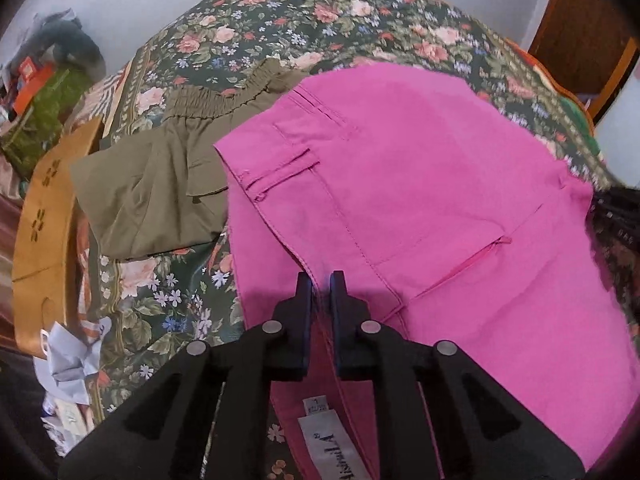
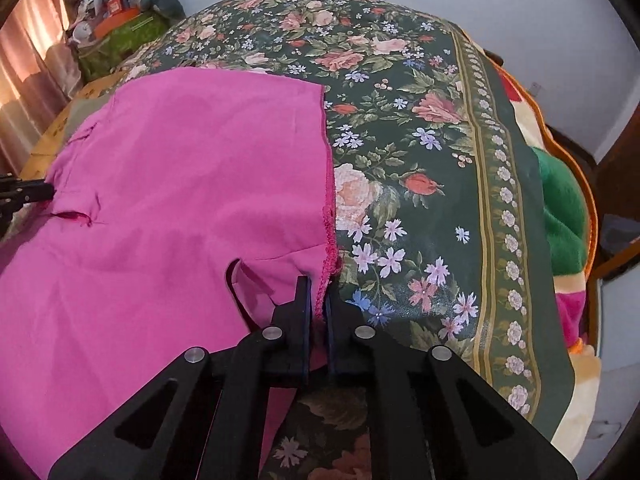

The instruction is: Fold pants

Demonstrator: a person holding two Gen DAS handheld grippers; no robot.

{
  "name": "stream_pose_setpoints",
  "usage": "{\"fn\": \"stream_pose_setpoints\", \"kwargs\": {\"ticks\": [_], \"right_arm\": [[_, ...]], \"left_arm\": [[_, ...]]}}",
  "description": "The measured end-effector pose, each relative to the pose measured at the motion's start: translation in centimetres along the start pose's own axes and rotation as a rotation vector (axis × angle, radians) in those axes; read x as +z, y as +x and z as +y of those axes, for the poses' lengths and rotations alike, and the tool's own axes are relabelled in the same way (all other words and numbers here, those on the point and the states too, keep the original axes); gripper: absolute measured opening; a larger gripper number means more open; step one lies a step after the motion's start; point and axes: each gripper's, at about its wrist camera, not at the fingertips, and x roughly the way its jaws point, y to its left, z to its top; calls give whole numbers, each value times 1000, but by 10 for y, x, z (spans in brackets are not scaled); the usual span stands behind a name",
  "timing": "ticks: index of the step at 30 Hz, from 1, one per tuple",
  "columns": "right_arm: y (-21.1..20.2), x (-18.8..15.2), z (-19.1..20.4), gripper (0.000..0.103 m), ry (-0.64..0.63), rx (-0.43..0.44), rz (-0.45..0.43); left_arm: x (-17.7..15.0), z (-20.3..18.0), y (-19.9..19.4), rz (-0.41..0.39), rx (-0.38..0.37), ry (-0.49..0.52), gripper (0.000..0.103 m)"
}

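Pink pants [image 1: 420, 184] lie spread on a floral bed cover [image 1: 280, 28], waist end near me with a white label [image 1: 336, 444] showing inside. My left gripper [image 1: 321, 280] is shut on the pants' waistband edge. In the right wrist view the same pink pants [image 2: 180, 184] cover the left half. My right gripper [image 2: 318, 286] is shut on the pants' stitched hem edge near the cover [image 2: 420, 160]. The left gripper's black tip [image 2: 28, 194] shows at the far left, touching the pants.
Olive-green pants [image 1: 160, 184] lie crumpled left of the pink ones. A wooden bed frame [image 1: 40, 232] and crumpled paper [image 1: 72, 360] are at the left. A green and orange blanket [image 2: 560, 208] hangs off the right edge. Clutter [image 2: 120, 24] sits at the back left.
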Motion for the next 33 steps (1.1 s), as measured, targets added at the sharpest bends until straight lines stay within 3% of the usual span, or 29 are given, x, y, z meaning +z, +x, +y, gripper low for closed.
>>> {"fn": "stream_pose_setpoints", "kwargs": {"ticks": [5,7,9,16,22,28,33], "right_arm": [[-20,5,-10,11,67,28,-30],[-31,11,-13,12,78,24,-50],[-44,20,-15,12,87,34,-87],[-61,59,-6,42,69,42,-198],[-31,93,0,42,70,79,-176],[29,122,-2,42,84,98,-78],[68,140,-12,42,124,126,-15]], "left_arm": [[0,12,-24,-65,44,-6,29],[2,20,-36,-103,58,-19,43],[6,27,-45,-133,69,-28,48],[30,47,-49,-157,72,-64,54],[55,58,-21,-122,50,-94,55],[70,69,19,-65,26,-112,55],[74,77,47,-19,-53,-150,55]]}}
